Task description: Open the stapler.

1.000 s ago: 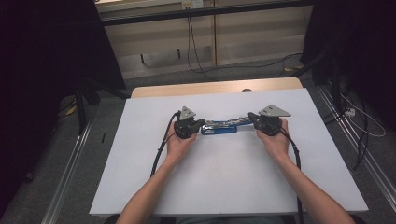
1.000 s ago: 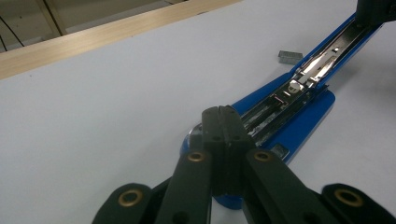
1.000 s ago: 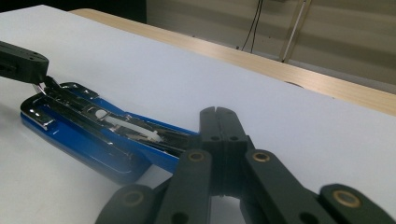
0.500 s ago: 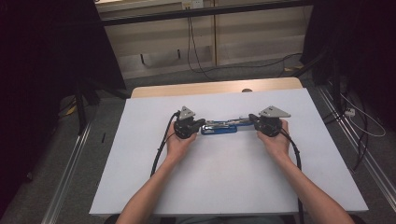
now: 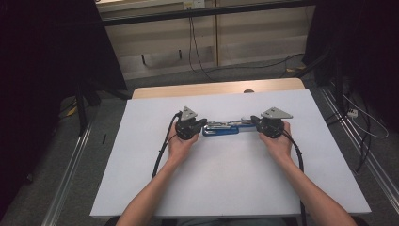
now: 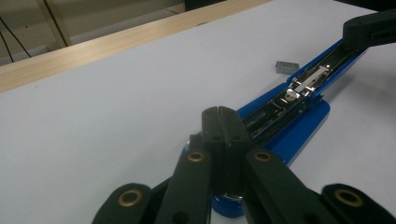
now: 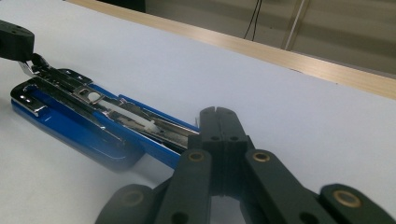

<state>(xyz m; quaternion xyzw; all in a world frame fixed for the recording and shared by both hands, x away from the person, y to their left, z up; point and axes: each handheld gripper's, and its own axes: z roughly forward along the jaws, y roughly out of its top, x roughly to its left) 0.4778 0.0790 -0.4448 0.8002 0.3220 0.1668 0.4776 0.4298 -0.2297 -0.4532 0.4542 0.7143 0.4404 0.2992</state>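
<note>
A blue stapler [image 5: 221, 129] lies opened out flat on the white table top [image 5: 211, 188], its metal staple channel facing up. My left gripper [image 5: 203, 123] rests at the stapler's left end with its jaws pressed together. In the left gripper view the shut left gripper [image 6: 219, 112] sits over the stapler's [image 6: 299, 126] blue base. My right gripper [image 5: 254, 121] is at the right end, jaws also together. In the right gripper view, the right gripper [image 7: 219, 113] lies on the end of the stapler's [image 7: 79, 126] blue arm. Nothing shows between either pair of jaws.
A small grey block of staples [image 6: 283, 66] lies on the table just beyond the stapler. A wooden strip [image 5: 216, 88] runs along the table's far edge. Cables [image 5: 197, 52] trail on the floor behind, and dark stands flank both sides.
</note>
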